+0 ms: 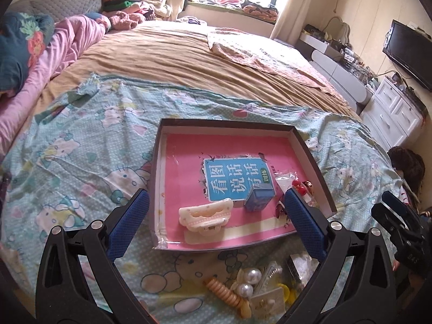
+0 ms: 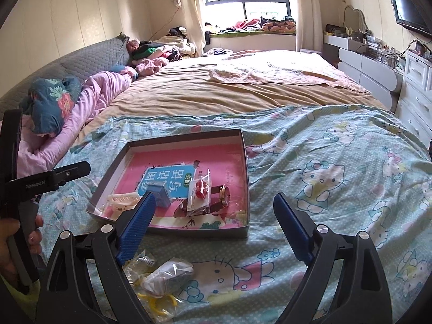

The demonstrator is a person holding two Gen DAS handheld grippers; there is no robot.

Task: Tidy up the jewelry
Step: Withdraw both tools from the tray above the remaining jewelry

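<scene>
Nearest the left wrist camera, a heap of loose jewelry (image 1: 259,289) on the cartoon-print bedsheet (image 1: 81,145), just short of the shallow tray (image 1: 310,151). Inside the tray, on its pink lining: cream hair clip (image 1: 206,216), small blue box (image 1: 259,197), red piece in a clear bag (image 2: 201,189), watch (image 2: 224,193). Left gripper (image 1: 216,222) and right gripper (image 2: 216,229) both with fingers spread wide, holding nothing.
</scene>
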